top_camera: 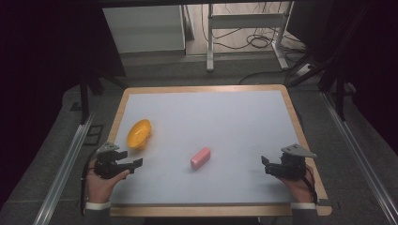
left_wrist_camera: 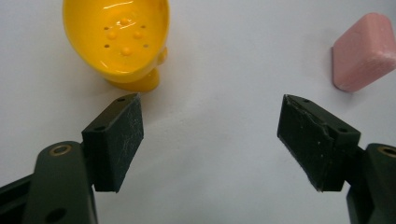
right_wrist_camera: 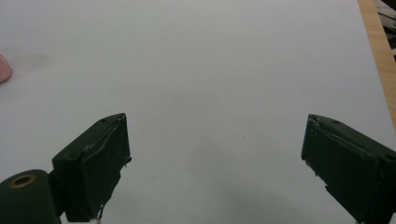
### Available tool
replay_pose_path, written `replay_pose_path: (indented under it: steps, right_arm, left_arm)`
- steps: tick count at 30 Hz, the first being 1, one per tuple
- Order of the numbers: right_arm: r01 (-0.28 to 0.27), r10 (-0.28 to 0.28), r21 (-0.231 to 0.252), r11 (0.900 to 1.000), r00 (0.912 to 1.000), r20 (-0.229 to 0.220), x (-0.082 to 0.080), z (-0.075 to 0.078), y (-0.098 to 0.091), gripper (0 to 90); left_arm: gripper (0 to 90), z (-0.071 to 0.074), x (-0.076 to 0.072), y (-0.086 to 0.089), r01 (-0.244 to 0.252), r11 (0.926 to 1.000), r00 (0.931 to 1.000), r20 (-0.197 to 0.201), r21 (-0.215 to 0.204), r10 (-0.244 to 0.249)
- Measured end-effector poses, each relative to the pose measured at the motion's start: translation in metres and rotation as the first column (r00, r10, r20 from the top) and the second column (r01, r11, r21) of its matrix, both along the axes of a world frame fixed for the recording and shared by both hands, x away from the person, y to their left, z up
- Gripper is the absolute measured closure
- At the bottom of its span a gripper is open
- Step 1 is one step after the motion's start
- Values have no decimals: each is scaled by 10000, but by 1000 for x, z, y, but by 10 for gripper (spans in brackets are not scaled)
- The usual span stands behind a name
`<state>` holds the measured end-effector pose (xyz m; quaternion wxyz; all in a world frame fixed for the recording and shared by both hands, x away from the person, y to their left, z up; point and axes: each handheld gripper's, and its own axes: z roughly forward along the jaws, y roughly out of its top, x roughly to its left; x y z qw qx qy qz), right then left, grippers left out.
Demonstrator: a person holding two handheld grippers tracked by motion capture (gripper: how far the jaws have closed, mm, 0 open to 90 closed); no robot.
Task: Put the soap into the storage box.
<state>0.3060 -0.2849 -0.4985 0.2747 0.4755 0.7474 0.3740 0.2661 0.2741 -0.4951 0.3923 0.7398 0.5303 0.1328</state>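
both tongs, left [top_camera: 133,164] and right [top_camera: 265,165], gape empty; a clumsy push could tip the shiny yellow plastic dish [top_camera: 139,133] or slide the pink soap-like block [top_camera: 200,158].

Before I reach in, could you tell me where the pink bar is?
The pink bar lies near the table's middle in the high view, right of the yellow dish, between both grippers.

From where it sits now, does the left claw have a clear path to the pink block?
Probably yes. The left claw is open, and bare white table lies between it and the pink block; the yellow dish sits off to the side.
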Motion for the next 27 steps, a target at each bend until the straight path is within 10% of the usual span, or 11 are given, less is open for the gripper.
replay_pose_path:
  steps: [27]
  right_arm:
    - [141, -140, 46, 9999, 9996, -234, -2, -2, -13, 98]
  left_arm:
    - [247, 11, -10, 5, -294, 9995, 9992, 278, -82, 296]
